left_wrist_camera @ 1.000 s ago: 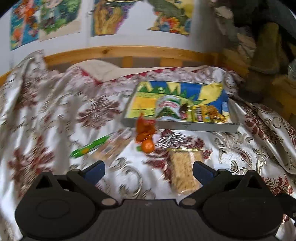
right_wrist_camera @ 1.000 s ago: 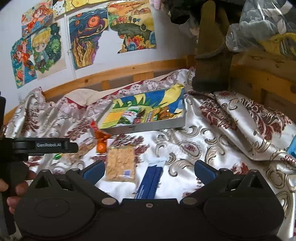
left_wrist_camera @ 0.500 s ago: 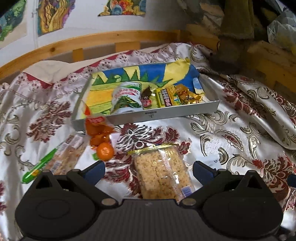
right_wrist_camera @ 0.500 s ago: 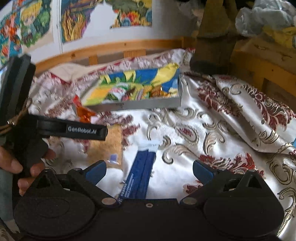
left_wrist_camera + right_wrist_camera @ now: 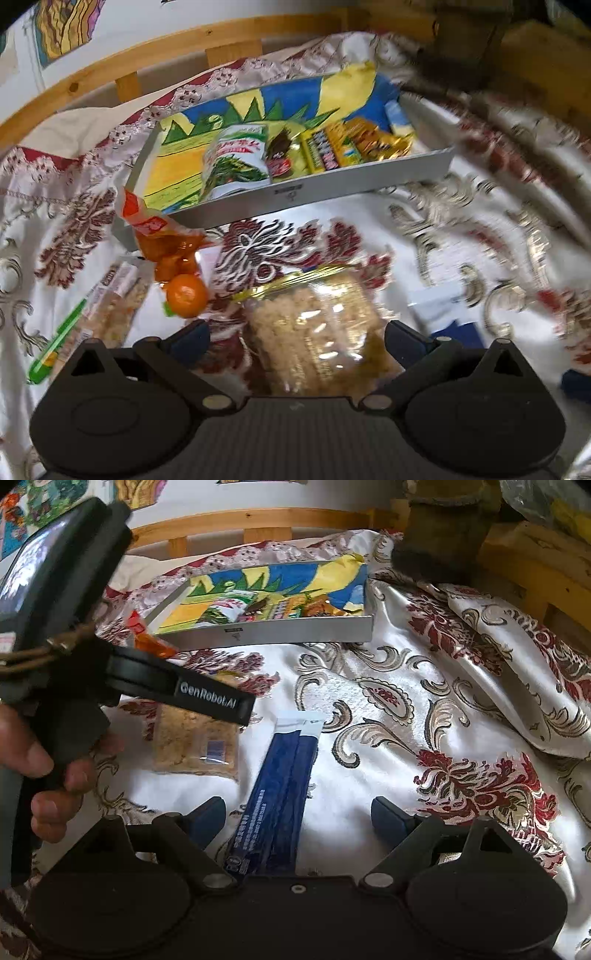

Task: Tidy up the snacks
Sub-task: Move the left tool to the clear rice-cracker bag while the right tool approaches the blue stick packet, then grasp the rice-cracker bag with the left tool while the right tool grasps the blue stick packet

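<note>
A shallow grey tray (image 5: 332, 186) with a colourful lining sits on the bed and holds several snack packs. My left gripper (image 5: 295, 338) is open, its fingers on either side of a clear bag of puffed rice cakes (image 5: 317, 332). An orange pack (image 5: 162, 240) and a small orange (image 5: 186, 295) lie to its left. My right gripper (image 5: 297, 810) is open over a long dark blue packet (image 5: 284, 779). The left gripper's body (image 5: 177, 686) shows at left in the right wrist view, above the rice cake bag (image 5: 192, 738).
A clear bar wrapper (image 5: 110, 302) and a green stick pack (image 5: 59, 343) lie at the far left. The patterned bedspread (image 5: 443, 720) covers the bed. A wooden rail (image 5: 147, 59) runs behind, with wooden furniture (image 5: 535, 554) at right.
Both grippers have moved forward and down toward the snacks. The left one has closed in on the rice cake bag; the right one has come over the blue packet.
</note>
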